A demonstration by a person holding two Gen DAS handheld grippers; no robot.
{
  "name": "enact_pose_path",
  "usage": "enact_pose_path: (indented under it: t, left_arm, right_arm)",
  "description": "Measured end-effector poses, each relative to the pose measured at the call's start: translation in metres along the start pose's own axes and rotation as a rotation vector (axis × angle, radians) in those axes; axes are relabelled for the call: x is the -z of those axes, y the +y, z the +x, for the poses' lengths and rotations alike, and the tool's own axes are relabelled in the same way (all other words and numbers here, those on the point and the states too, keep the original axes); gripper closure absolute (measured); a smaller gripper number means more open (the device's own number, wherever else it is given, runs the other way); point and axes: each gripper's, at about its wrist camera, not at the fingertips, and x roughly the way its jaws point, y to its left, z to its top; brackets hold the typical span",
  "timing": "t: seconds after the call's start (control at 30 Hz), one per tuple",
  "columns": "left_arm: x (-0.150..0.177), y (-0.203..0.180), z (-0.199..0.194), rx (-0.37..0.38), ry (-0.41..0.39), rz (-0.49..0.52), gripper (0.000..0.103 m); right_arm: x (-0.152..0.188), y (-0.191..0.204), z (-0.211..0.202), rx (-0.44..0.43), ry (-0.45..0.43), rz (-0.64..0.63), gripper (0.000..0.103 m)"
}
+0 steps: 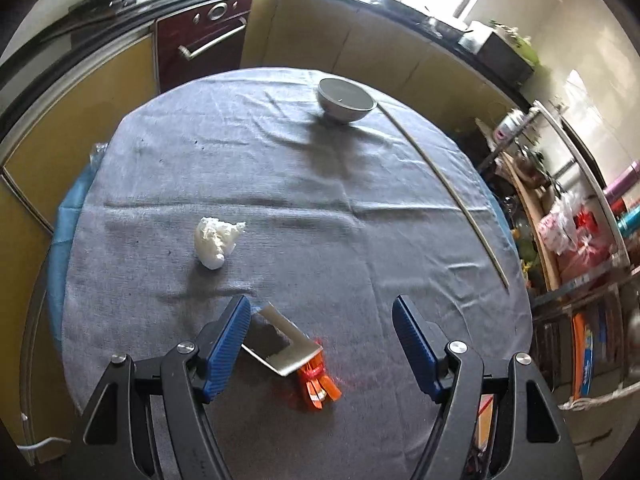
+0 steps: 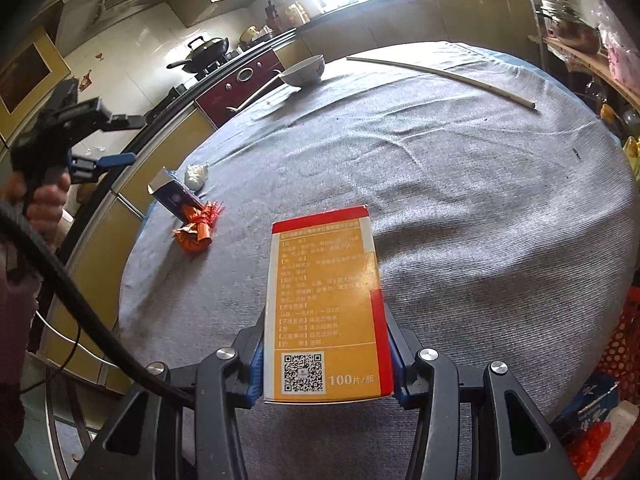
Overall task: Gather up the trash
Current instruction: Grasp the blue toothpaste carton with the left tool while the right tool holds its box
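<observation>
My right gripper is shut on an orange and red medicine box and holds it above the round table's grey cloth. My left gripper is open above a small opened carton and an orange crumpled wrapper at the table's near edge. A white crumpled tissue lies to the left, beyond the left finger. In the right wrist view the left gripper hovers open at the left, above the carton, the wrapper and the tissue.
A grey bowl stands at the table's far side, also in the right wrist view. A long thin stick lies along the right edge. Kitchen cabinets, an oven and cluttered shelves surround the table. A red basket is at right.
</observation>
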Motion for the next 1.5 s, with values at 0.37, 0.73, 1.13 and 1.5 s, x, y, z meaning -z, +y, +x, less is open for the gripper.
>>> enact_pose_path:
  t: [0.37, 0.73, 1.13, 1.5]
  left_arm:
    - [0.008, 0.020, 0.032, -0.089, 0.081, -0.118, 0.025]
    - [0.019, 0.018, 0.029, -0.174, 0.070, -0.014, 0.024]
    - [0.053, 0.063, 0.015, -0.161, 0.111, -0.053, 0.024]
    - [0.077, 0.043, 0.018, -0.180, 0.036, 0.321, 0.024]
  right_arm:
    - [0.001, 0.000, 0.009, -0.004, 0.019, 0.003, 0.053]
    - [0.002, 0.004, 0.012, -0.011, 0.024, -0.010, 0.053]
    - [0.003, 0.005, 0.012, -0.018, 0.028, -0.010, 0.053]
    - [0.002, 0.006, 0.013, -0.014, 0.030, -0.012, 0.053]
